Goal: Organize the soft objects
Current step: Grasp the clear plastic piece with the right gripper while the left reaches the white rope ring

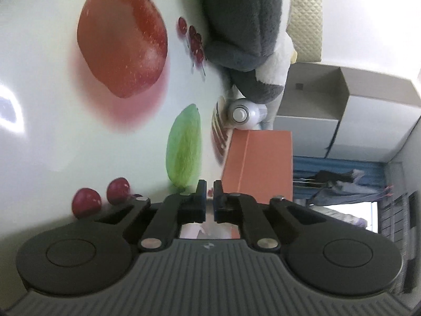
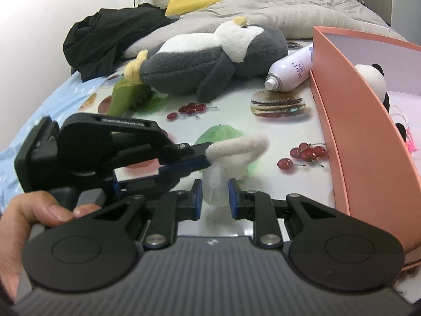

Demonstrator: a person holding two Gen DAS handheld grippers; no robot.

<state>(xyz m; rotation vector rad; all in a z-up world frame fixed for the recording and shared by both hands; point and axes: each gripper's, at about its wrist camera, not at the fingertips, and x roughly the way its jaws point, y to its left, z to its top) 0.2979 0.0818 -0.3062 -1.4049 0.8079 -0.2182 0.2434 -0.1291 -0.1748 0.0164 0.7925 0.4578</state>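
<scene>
- Gripping from two sides, you have the fuzzy white piece [image 2: 242, 142] and the clear plastic stub [image 2: 215, 176] under it held above the near middle of the printed cloth [image 2: 236, 97], short of the orange box [image 2: 355, 121] on the right edge.
- Your left gripper [image 2: 208, 156] has its jaws pinched nearly together on the end of the fuzzy piece. Your right gripper [image 2: 213, 197] stands narrow, with its pads on either side of the stub, and appears to clamp it.
- Whether the fuzz and the stub are one thing or two cannot be told, so move both hands together and do not pull them apart hard.
- Carry it level to the right and lift it clear of the box wall. I judge a snag on the rim to be the main risk.
- Set it down beside the panda toy [image 2: 373, 79] already in the box, and open the left jaws first.
- The grey penguin toy [image 2: 210, 60] and the green plush [image 2: 126, 94] lie toward the far edge, not yet sorted.
- White lettering on the left gripper's body is too blurred to read. The dark print on the spray bottle [image 2: 289, 71] is too small to read.
</scene>
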